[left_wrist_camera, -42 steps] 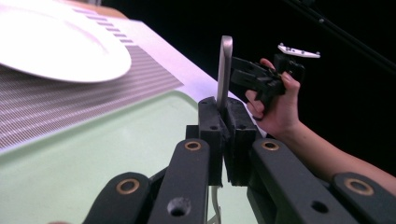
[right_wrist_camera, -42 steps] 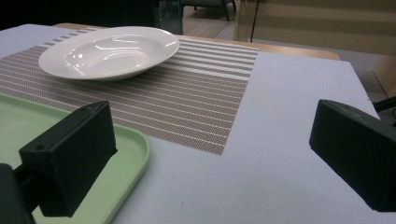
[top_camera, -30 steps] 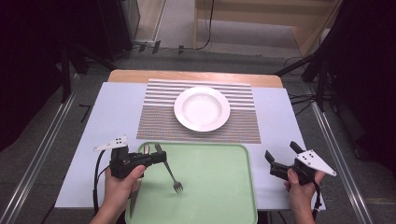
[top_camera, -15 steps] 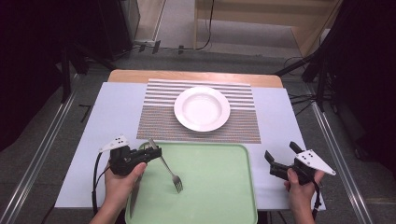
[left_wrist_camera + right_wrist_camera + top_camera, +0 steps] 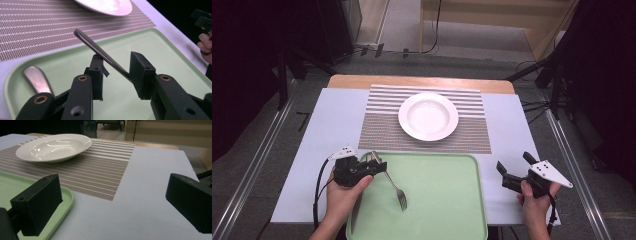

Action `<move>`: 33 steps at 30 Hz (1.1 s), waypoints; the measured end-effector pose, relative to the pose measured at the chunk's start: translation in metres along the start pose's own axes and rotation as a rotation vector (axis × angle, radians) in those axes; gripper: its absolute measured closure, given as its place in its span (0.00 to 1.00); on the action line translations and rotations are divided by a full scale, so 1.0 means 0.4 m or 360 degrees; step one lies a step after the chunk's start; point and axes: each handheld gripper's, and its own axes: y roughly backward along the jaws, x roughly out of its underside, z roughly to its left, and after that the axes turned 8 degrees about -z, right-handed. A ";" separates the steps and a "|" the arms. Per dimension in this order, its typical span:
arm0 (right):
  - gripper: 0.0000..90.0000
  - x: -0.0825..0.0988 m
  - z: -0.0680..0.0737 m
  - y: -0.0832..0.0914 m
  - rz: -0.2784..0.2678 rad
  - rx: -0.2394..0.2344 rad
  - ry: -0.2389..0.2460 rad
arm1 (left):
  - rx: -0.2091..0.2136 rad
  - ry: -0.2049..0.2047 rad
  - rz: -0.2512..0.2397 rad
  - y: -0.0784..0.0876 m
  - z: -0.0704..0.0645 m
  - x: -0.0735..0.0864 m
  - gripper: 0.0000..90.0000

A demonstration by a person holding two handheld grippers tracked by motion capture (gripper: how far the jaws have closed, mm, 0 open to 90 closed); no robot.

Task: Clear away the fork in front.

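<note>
A metal fork (image 5: 394,186) lies slanted on the green tray (image 5: 442,200), tines toward me. Its handle (image 5: 92,44) tilts up between the jaws of my left gripper (image 5: 377,162) at the tray's back left corner. In the left gripper view that gripper (image 5: 116,65) stands open. Its jaws have just been opening, and the handle leans on the left pad with a gap to the right one. My right gripper (image 5: 514,163) hovers open and empty over the white table cover right of the tray; in its own view (image 5: 112,200) nothing sits between the pads.
A white plate (image 5: 428,116) rests on a striped placemat (image 5: 472,130) behind the tray. A second metal utensil (image 5: 37,80) lies along the tray's left side under my left hand. The table's edges are near on both sides.
The left gripper's jaws have opened off the fork handle, which now rests loosely between them. The fork's tines stay on the tray. The right gripper has not moved.
</note>
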 end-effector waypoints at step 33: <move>0.00 -0.002 -0.003 0.008 -0.0041 -0.0004 0.0002 | -0.0074 -0.0193 0.0204 0.020 -0.042 0.035 0.91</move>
